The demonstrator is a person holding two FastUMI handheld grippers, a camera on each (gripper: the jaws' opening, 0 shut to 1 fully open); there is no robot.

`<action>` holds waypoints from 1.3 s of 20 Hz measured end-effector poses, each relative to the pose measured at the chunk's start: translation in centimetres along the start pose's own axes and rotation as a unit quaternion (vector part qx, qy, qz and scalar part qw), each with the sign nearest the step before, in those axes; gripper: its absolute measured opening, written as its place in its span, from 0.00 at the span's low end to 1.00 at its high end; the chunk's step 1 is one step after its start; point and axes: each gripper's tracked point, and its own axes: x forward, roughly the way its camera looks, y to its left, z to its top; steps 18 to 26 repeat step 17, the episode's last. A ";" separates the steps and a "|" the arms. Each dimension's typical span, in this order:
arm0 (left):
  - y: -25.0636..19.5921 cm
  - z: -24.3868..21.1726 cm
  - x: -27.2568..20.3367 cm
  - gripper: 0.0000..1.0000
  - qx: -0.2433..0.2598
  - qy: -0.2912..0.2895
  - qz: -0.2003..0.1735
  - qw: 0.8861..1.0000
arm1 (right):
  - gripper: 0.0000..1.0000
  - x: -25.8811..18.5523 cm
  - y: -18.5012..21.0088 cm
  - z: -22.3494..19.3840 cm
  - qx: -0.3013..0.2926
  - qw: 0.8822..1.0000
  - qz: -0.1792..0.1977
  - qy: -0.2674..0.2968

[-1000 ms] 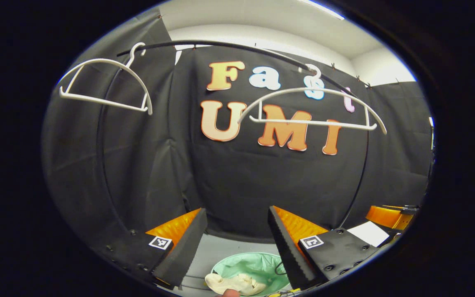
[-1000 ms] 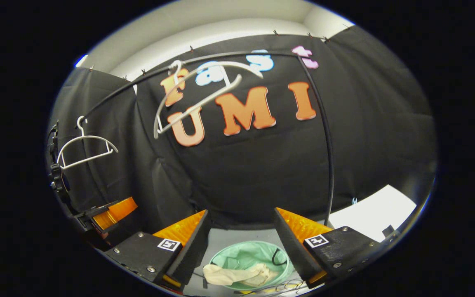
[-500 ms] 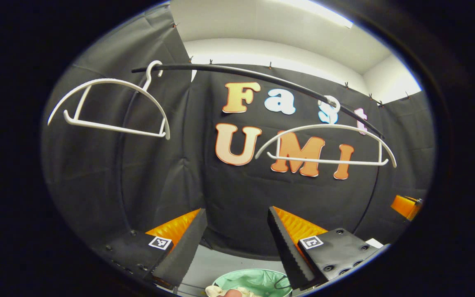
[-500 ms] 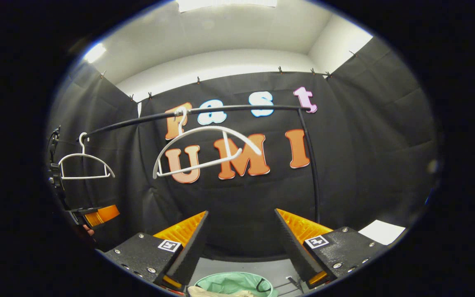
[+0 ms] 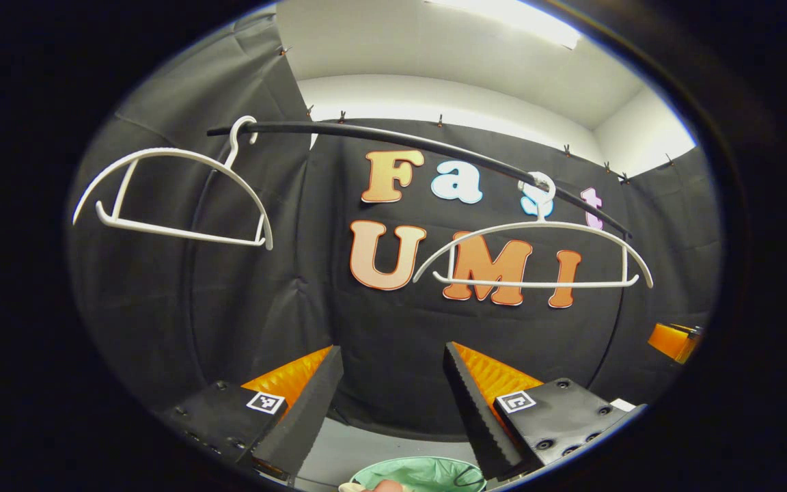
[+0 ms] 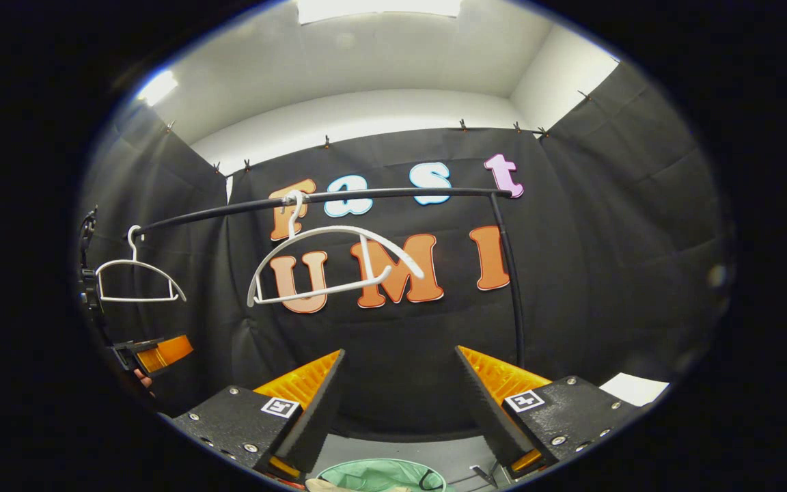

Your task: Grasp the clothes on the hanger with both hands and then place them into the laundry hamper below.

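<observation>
Both hand-held grippers point(image 5: 390, 403) point(image 6: 399, 406) gape empty above the green-lined laundry hamper point(image 6: 373, 473) holding pale clothes point(image 6: 322, 484).

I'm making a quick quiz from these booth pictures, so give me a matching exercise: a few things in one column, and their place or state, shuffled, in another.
Things:
1. hangers
2. rail
3. hamper
4. left gripper

Place or state:
A. low down, with a pale green liner
B. open, holding nothing
C. white and bare
D. black, running across the top

Pairs: 1-C, 2-D, 3-A, 4-B
</observation>
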 end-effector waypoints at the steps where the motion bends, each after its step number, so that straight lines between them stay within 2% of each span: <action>1: -0.2 0.0 0.0 0.94 0.005 -0.002 -0.002 1.000 | 0.94 -0.1 0.0 -0.3 -0.001 1.000 -0.001 0.004; 5: -0.4 0.2 -0.2 0.94 0.009 -0.005 -0.007 1.000 | 0.94 -0.5 -0.2 -0.8 0.002 1.000 0.000 0.013; 9: -0.2 -0.1 -0.3 1.00 0.007 0.001 -0.004 1.000 | 0.94 -0.6 -0.3 -1.3 0.004 1.000 -0.002 0.023; 12: 0.2 -0.1 -0.4 0.94 0.007 0.002 -0.001 1.000 | 0.94 -0.7 -0.1 -1.4 0.003 1.000 0.000 0.026; 14: 0.3 -0.1 -0.6 0.97 0.002 0.003 -0.001 1.000 | 0.94 -0.7 0.0 -1.3 0.003 1.000 0.002 0.027; 16: 0.0 -0.3 -0.7 0.97 -0.005 0.006 -0.006 1.000 | 0.94 -0.8 0.2 -1.4 0.003 1.000 0.005 0.027; 17: 0.0 -0.3 -0.7 0.94 -0.005 0.007 -0.006 1.000 | 0.94 -0.9 0.4 -1.3 0.002 1.000 0.006 0.027; 26: 0.0 -0.3 -0.7 0.94 -0.005 0.007 -0.006 1.000 | 0.94 -0.9 0.4 -1.3 0.002 1.000 0.006 0.027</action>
